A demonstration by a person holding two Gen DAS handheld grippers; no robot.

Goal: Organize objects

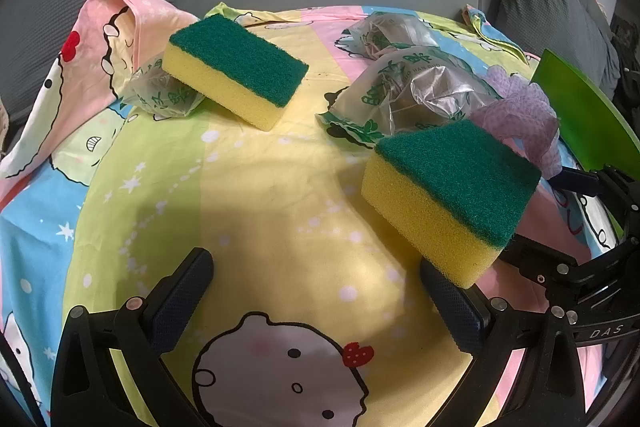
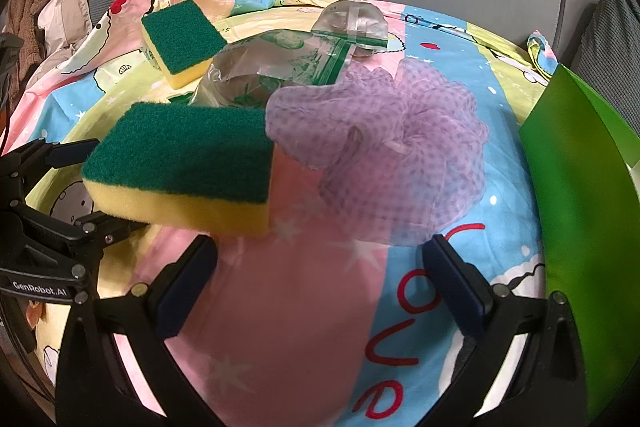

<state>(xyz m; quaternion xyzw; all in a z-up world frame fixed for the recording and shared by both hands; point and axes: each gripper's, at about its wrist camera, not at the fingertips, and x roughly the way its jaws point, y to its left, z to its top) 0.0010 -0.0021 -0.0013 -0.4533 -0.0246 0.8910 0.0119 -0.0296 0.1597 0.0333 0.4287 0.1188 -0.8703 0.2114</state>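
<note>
Where wrapper (image 1: 404,95) crumples, print unreadable, container (image 2: 580,211) cropped

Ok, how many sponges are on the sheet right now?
2. The near sponge lies beside the purple mesh puff, one end propped up. The far sponge rests partly on a plastic bag. More could hide under the bags.

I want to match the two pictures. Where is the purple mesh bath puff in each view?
Left wrist view: the purple mesh puff is at the right side, partly hidden behind the nearer sponge.
Right wrist view: the puff fills the centre, just ahead of the open right tongs.
Shared landmark: the nearer sponge lies directly left of the puff in both views.
</note>
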